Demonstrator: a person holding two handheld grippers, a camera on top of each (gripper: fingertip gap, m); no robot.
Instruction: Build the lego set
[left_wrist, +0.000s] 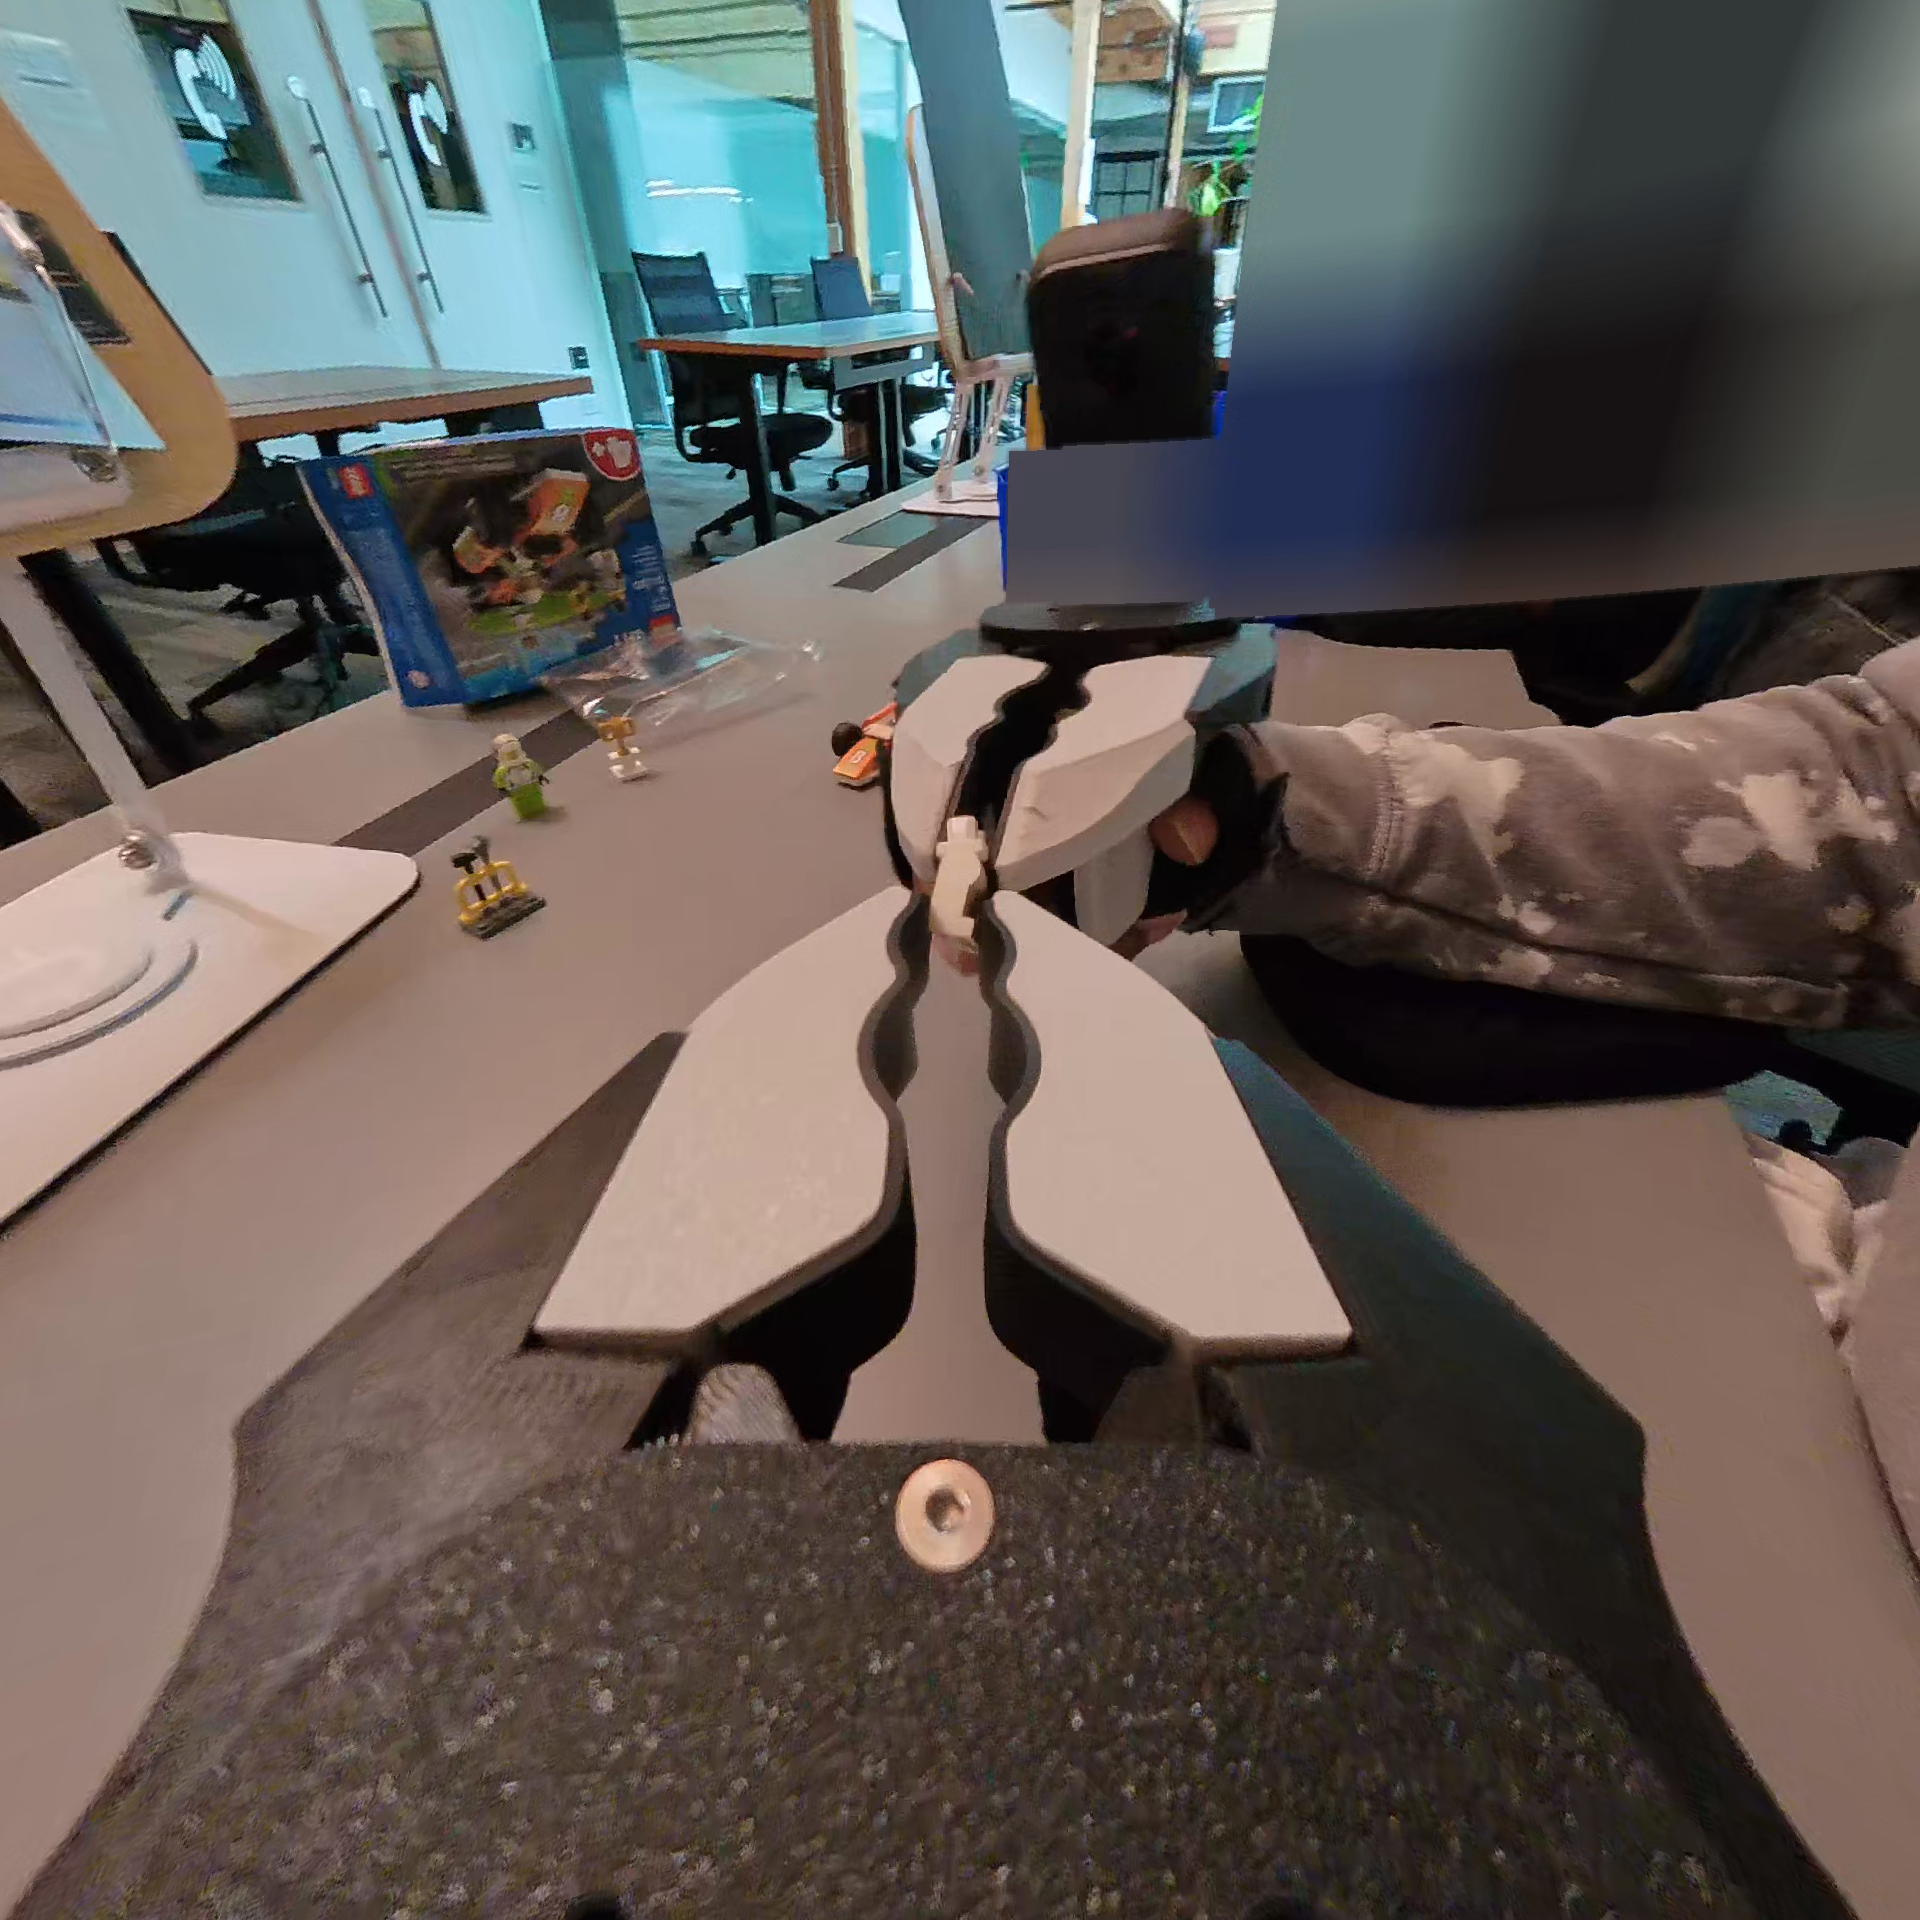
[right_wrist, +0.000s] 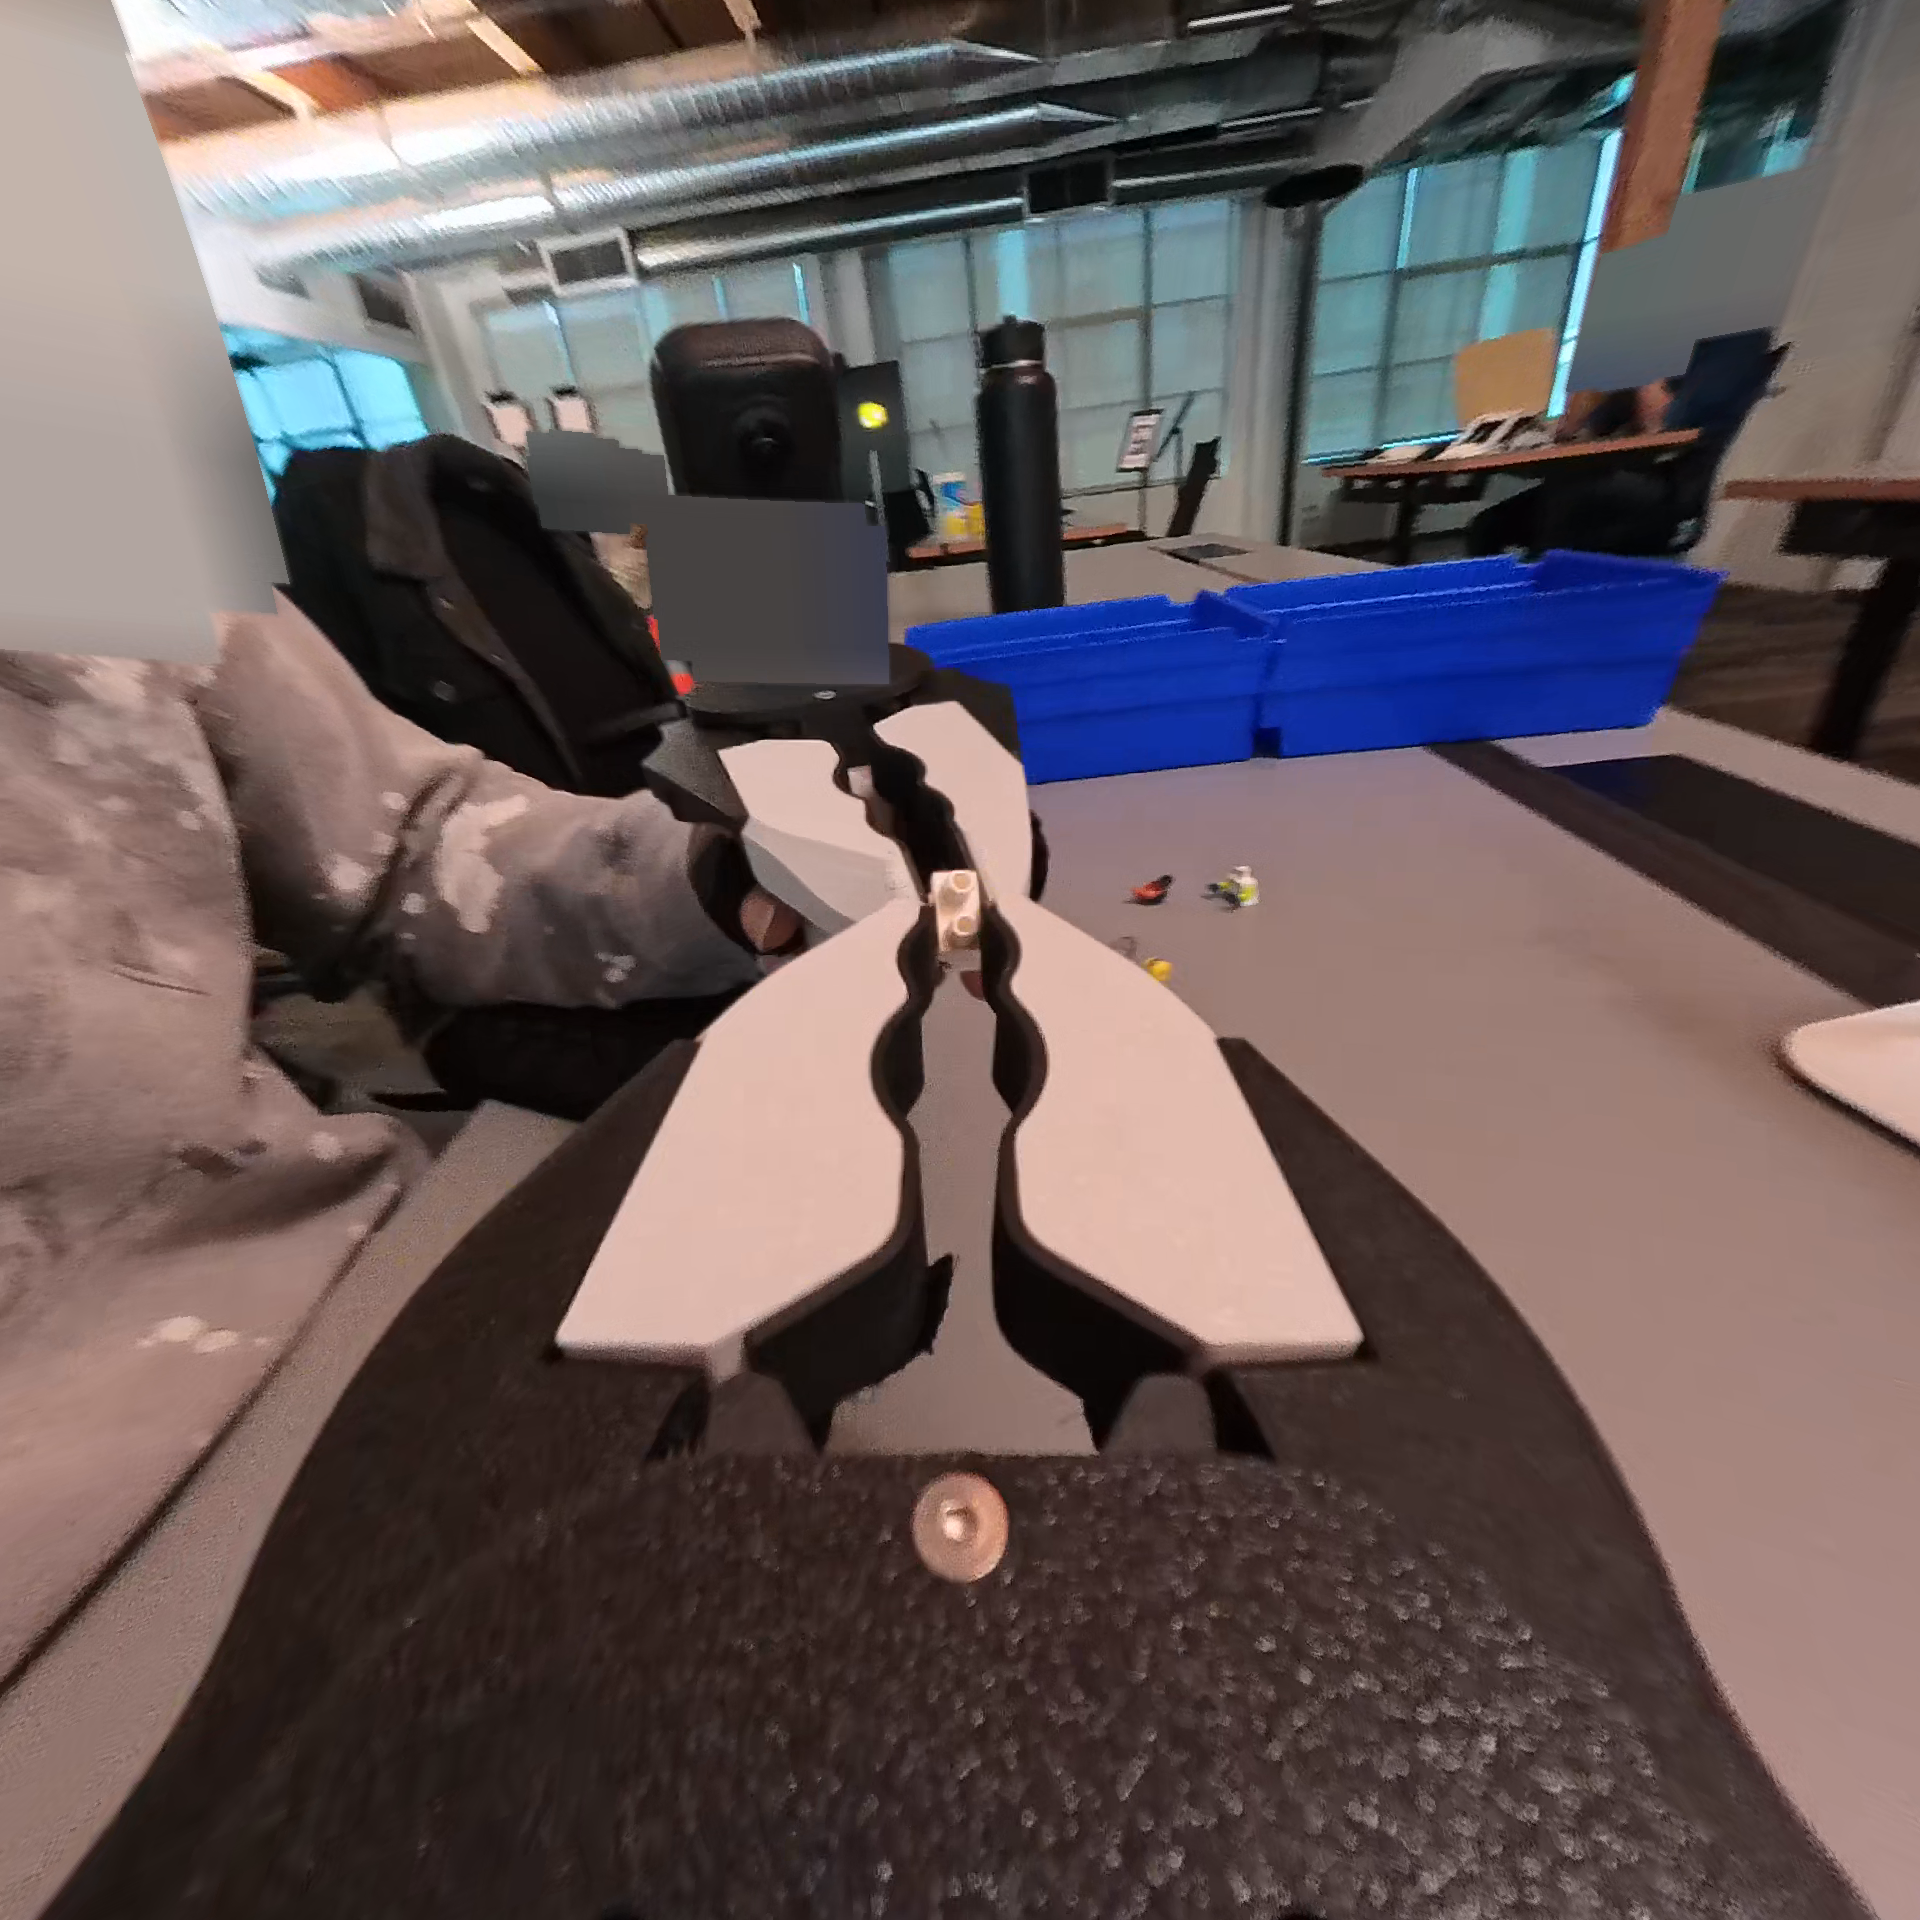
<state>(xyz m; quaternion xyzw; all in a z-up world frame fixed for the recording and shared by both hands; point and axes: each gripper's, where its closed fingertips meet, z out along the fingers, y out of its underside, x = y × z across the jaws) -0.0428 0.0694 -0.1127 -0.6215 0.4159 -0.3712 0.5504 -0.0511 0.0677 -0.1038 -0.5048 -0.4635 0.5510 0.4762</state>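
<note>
Left wrist view: your left gripper (left_wrist: 951, 920) points to 12 o'clock, its flat pale-grey fingers (left_wrist: 769, 1132) with wavy black inner edges narrowed onto the lower end of a small white lego piece (left_wrist: 958, 876). Your right gripper (left_wrist: 977, 831) comes in from 1 o'clock, tip to tip, nipping the piece's upper end. Both hold it above the smooth grey table (left_wrist: 436, 1143). At 10 o'clock stand a green minifigure (left_wrist: 520, 777), a yellow barrier build (left_wrist: 488, 894) and a small white-and-tan build (left_wrist: 623, 750); the blue lego box (left_wrist: 499, 566) and a crinkled clear bag (left_wrist: 686, 665) lie behind, an orange car (left_wrist: 868, 746) at 12

Right wrist view: here the white lego piece (right_wrist: 954, 906) shows two round studs, pinched between your right gripper (right_wrist: 951, 940) and the left gripper (right_wrist: 940, 873) opposite. Only this view shows the blue plastic bins (right_wrist: 1351, 665) at 1 o'clock and a matte black bottle (right_wrist: 1023, 468) behind them
</note>
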